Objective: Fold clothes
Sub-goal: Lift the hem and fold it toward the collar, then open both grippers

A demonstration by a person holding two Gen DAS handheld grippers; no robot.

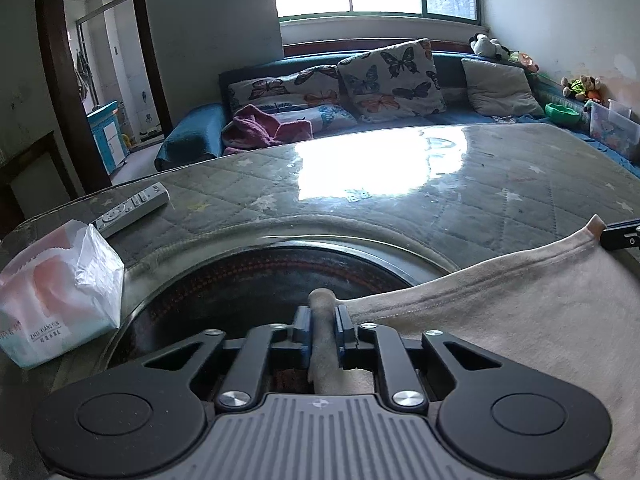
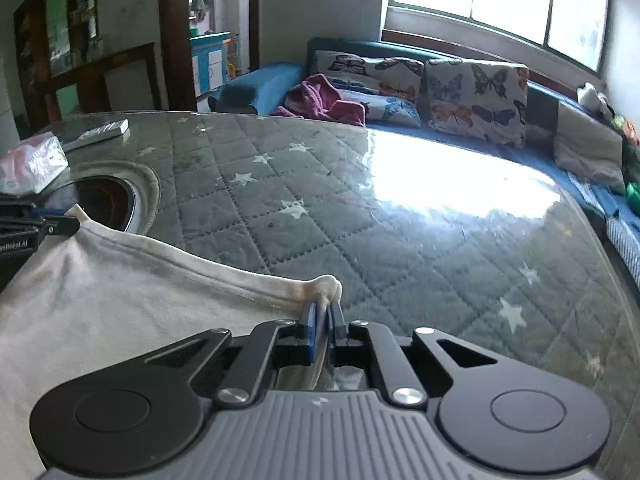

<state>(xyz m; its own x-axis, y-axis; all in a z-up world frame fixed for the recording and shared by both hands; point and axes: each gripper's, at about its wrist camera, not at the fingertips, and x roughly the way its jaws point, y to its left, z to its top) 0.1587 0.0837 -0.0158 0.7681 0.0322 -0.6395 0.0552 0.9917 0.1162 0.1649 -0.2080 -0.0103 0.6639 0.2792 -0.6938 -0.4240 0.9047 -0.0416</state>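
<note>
A: Garment (image 2: 120,304), pale cream and hemmed, lies on the glass-topped table (image 2: 400,220); its stitched edge runs as one long line between the two grippers, sagging a little in the middle.

B: Who holds which end?

A: The left gripper (image 1: 323,320) is closed on a bunched corner at the left end, close to the dark round recess (image 1: 260,280) in the table; the right gripper (image 2: 322,312) is pinched tight on the opposite corner; neither is nearer, each has its own end.

B: And the cloth from the claws?

A: The body of the fabric falls back toward the person, behind both sets of fingers; bare quilted surface lies ahead; whether the hem goes forward or back next cannot be told.

B: Anything else near?

A: A tissue pack (image 1: 56,292) and a remote (image 1: 132,208) sit left of the recess, apart from the cloth.
</note>
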